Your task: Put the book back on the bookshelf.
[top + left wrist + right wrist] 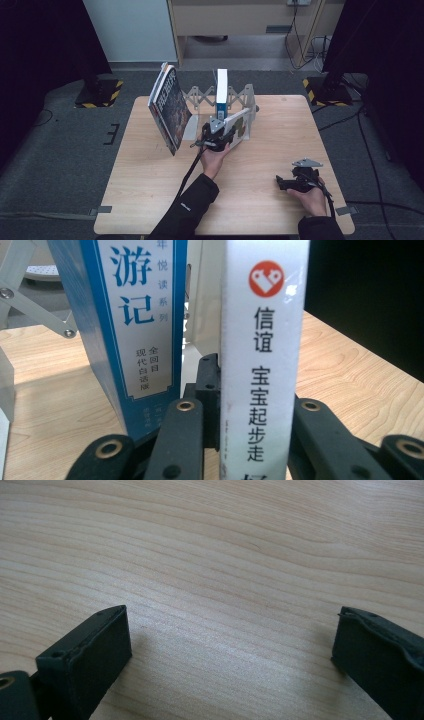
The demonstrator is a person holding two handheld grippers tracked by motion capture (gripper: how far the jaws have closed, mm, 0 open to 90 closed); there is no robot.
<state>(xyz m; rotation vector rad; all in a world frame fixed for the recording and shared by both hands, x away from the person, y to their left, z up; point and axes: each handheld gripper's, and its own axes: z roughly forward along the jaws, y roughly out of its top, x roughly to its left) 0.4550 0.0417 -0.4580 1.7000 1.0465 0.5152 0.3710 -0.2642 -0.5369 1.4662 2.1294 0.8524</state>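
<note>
At the rack (239,97), the left gripper (220,137) pinches the white book (260,365) beside the blue book (135,325); keep it upright sliding in, while the right gripper (290,182) rests spread.

A dark-covered book (169,107) leans at the wooden table's (150,190) left — blue-spined book (222,90) upright in the rack (197,96)

White-spined book (262,365) clamped in tongs (240,440), blue book (135,325) beside, wooden table (345,375)
</note>
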